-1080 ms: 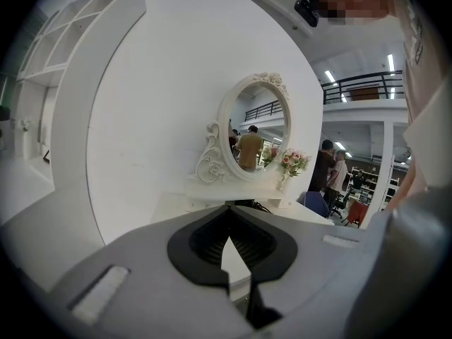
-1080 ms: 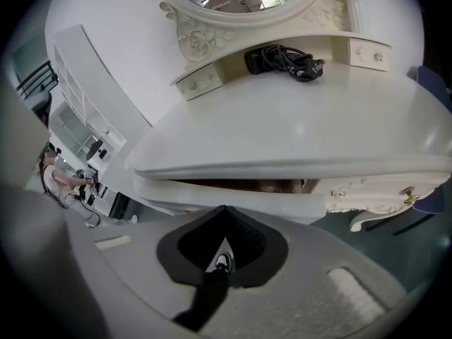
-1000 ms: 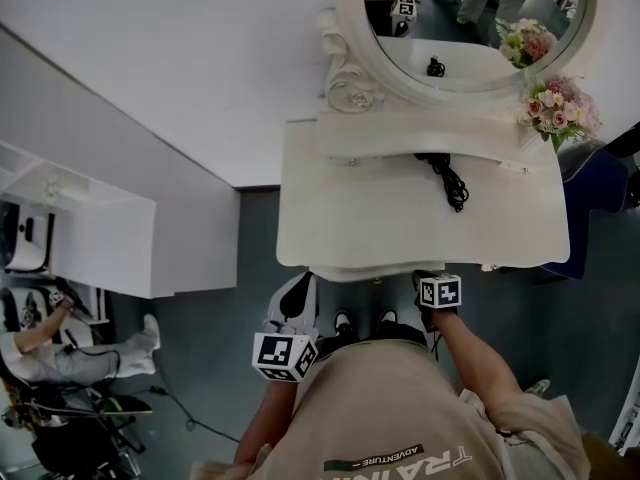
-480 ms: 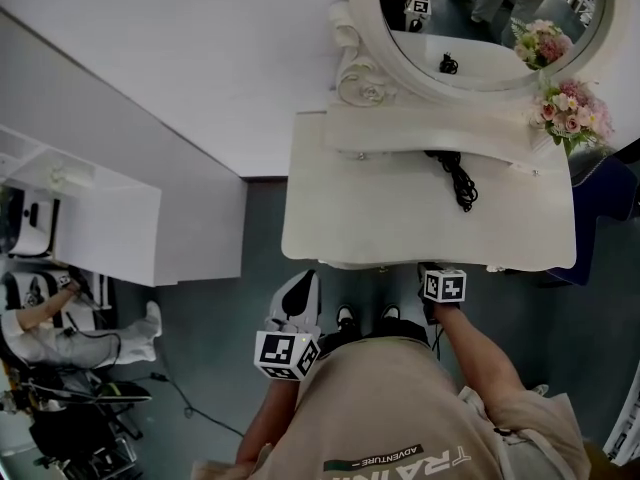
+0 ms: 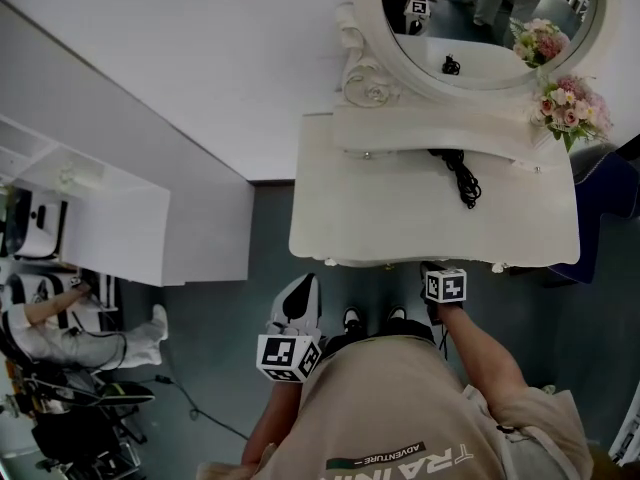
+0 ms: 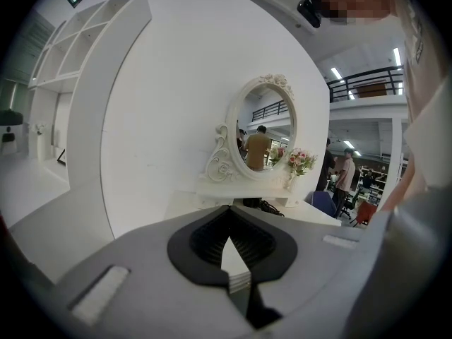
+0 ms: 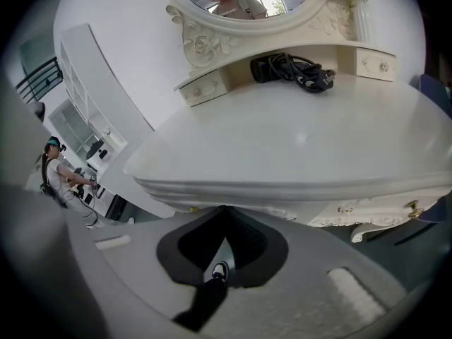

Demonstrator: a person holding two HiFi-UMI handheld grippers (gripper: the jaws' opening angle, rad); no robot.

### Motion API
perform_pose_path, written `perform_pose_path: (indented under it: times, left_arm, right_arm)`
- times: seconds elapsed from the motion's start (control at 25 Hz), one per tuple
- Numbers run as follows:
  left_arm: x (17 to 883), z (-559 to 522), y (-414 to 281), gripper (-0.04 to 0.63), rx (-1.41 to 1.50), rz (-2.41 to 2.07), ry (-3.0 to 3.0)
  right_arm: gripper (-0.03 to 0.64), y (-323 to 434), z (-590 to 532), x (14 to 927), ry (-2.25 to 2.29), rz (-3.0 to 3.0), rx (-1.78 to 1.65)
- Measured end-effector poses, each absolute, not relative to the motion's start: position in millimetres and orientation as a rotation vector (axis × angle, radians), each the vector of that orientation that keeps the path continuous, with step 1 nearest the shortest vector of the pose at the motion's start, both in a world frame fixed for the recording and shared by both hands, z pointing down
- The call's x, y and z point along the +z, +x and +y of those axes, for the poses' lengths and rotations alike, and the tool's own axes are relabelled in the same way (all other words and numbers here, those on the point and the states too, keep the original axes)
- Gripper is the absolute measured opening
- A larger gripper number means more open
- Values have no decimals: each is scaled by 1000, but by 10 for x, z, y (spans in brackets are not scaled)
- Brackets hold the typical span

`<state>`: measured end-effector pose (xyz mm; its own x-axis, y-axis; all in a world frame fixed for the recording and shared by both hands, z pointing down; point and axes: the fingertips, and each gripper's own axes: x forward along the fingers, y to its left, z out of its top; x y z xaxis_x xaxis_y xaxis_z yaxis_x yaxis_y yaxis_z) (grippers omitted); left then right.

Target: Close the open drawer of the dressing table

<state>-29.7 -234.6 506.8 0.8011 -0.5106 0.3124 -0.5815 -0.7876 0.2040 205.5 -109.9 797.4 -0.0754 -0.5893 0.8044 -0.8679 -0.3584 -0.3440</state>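
1. Nearby, the left gripper (image 5: 302, 282) hovers apart from the counter (image 5: 430, 218), its fingers pressed together on nothing.
2. Next, the right gripper (image 5: 431, 267), fingers likewise closed and empty, sits just beside the drawer (image 5: 385, 262).
3. Under the counter's front edge, the white drawer looks almost flush. It is probably light, stiff wood that slides easily, so push on its flat front.

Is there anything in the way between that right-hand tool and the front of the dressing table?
Nothing visible. The right gripper, jaws together and empty, points straight at the dressing table and its front edge, with only open air between. The black cable lies back on the top, well clear.
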Motion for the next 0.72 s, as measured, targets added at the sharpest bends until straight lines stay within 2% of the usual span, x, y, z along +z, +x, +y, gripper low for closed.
perform_pose_path:
  times: [0.32,0.72]
  left_arm:
    - [5088,-2288,-260,17,383,-754,2818]
    - [4922,-2138,30,17,312,-590,2881]
  right_arm:
    - [3,1854,-1006,7401,1962,-1728,1276]
    - [3,1688,-1132,5869,1988,-1928,680]
